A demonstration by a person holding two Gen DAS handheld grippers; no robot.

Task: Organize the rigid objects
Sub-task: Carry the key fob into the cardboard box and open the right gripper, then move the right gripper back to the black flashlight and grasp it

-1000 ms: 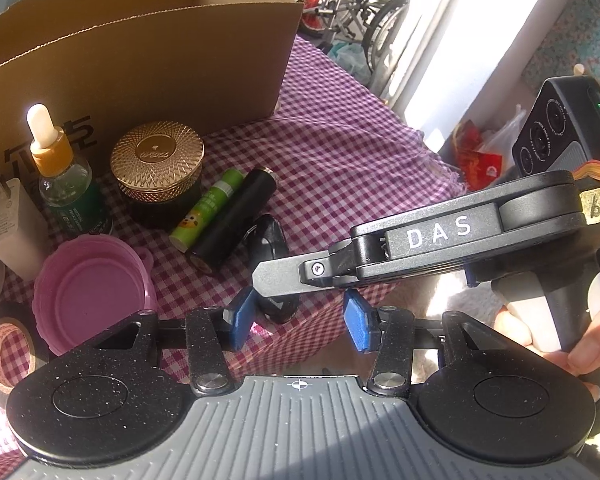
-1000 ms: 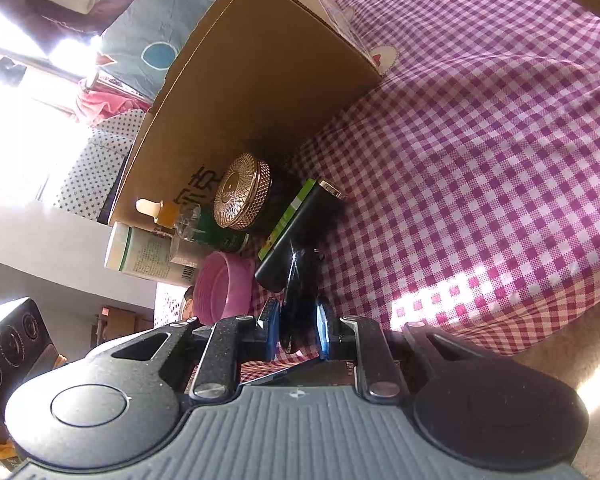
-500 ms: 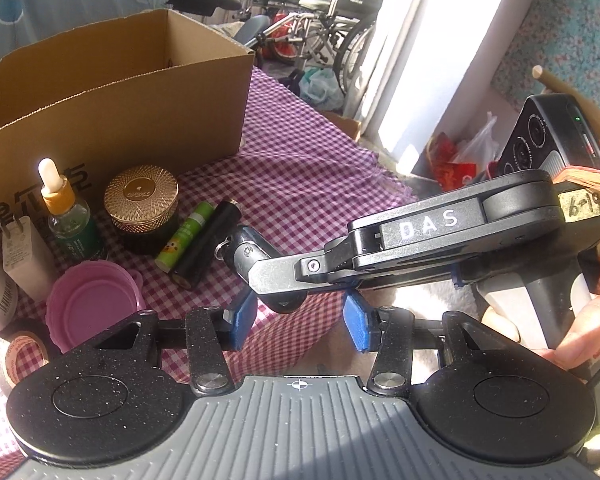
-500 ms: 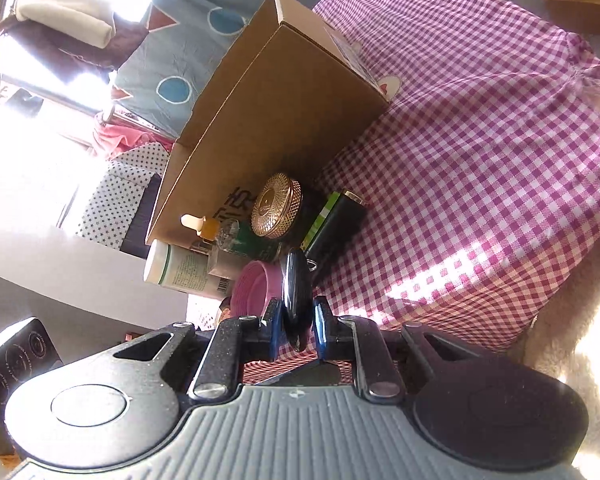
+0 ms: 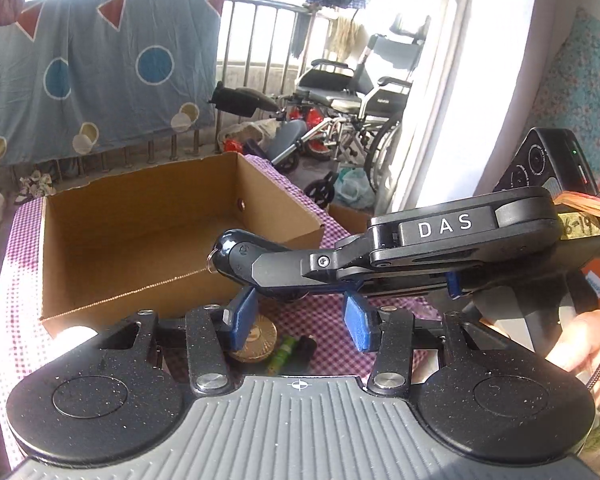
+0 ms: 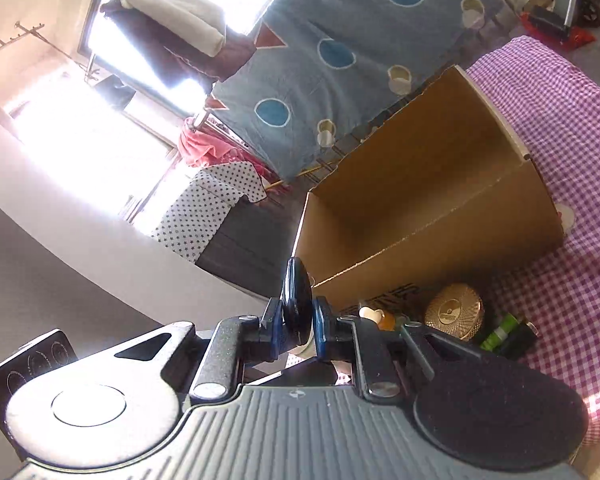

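Right gripper [image 6: 297,330] clamped on black key fob [image 6: 296,304], lower centre of frame, in air before open cardboard box [image 6: 428,200]. Left gripper [image 5: 298,318] partly open, empty. Gold-lidded jar [image 6: 454,312] and green tube [image 6: 500,332] on checked cloth [image 6: 572,152], lower right.

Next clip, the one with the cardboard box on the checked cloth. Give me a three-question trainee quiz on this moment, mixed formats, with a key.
1. True or false: the right gripper is shut on the black key fob.
2. Multiple choice. The cardboard box holds: A) a gold-lidded jar, B) nothing that shows, C) a green tube.
3. Fill in: the gold-lidded jar stands on the checked cloth, ______ the box.

Key
1. True; its jaws clamp the fob.
2. B
3. outside

The left gripper is open and holds nothing.
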